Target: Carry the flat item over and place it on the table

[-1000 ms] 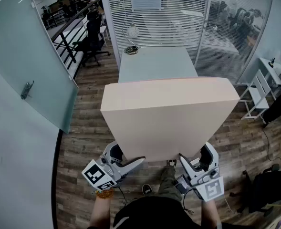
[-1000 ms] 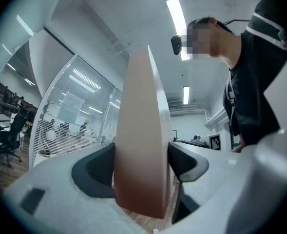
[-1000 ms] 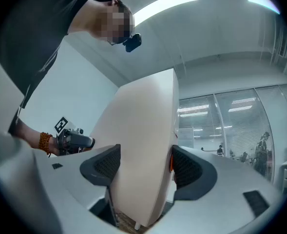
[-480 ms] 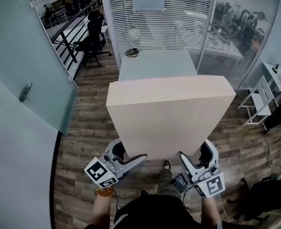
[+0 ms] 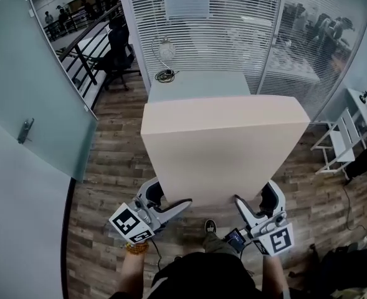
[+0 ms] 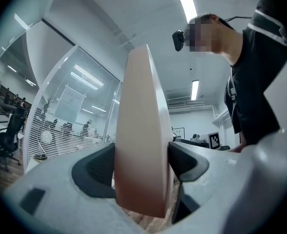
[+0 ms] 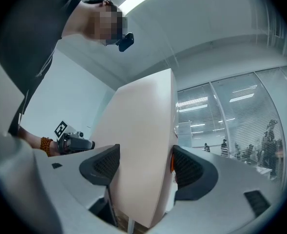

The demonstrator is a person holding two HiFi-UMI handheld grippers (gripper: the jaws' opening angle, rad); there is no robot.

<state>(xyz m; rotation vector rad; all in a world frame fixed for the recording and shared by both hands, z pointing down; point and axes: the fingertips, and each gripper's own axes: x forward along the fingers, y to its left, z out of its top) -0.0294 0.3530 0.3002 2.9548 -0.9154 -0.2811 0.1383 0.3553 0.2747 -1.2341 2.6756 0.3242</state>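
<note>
A large flat pale-pink board hangs in the air in front of me, above the wood floor. My left gripper is shut on its near left edge and my right gripper on its near right edge. In the left gripper view the board stands edge-on, pinched between both dark pads. The right gripper view shows the board clamped the same way, with the left gripper beyond it. A grey-white table stands ahead; the board hides its near end.
A coiled cable and a small round lamp sit at the table's far left corner. Glass walls with white blinds stand behind the table. A frosted glass door is on my left, a white rack on my right.
I have walked forward with the board held in both grippers. The table and glass wall are closer, and the board now hides more of the table's near end.
</note>
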